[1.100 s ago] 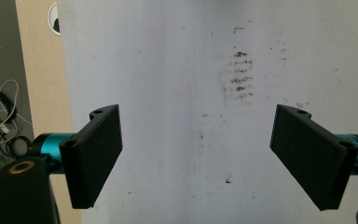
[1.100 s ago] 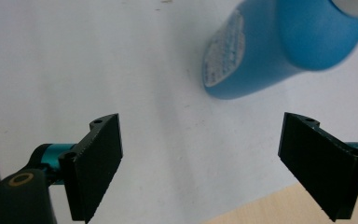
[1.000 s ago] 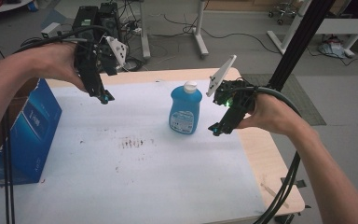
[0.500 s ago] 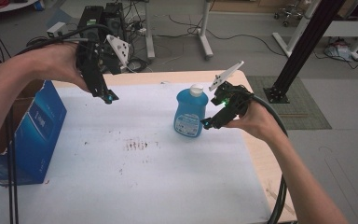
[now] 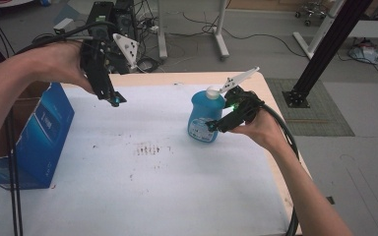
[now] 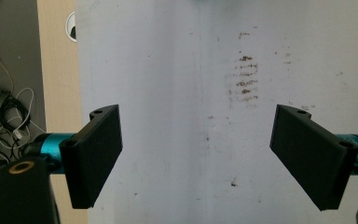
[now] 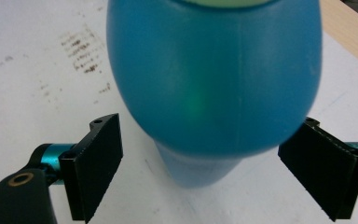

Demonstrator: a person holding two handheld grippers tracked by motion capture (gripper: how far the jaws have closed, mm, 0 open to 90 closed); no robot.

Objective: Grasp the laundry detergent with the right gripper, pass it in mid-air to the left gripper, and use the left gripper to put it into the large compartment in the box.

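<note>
Blue bottle (image 5: 205,117) stands upright on desk (image 5: 177,196), near right edge, toward far side. Right gripper (image 5: 215,126) at bottle's right side, low on body; jaws spread wide, bottle between them, pads not touching it in right gripper view. Left gripper (image 5: 115,100) held above desk near far left part, jaws released, nothing between them. Blue box (image 5: 44,142) at left edge. Brown stains (image 5: 147,149) mid-desk.

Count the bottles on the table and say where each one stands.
1. The blue bottle stands upright near the table's far right part, on the white cover, between the open jaws of the right gripper. The blue box could hide others.
</note>
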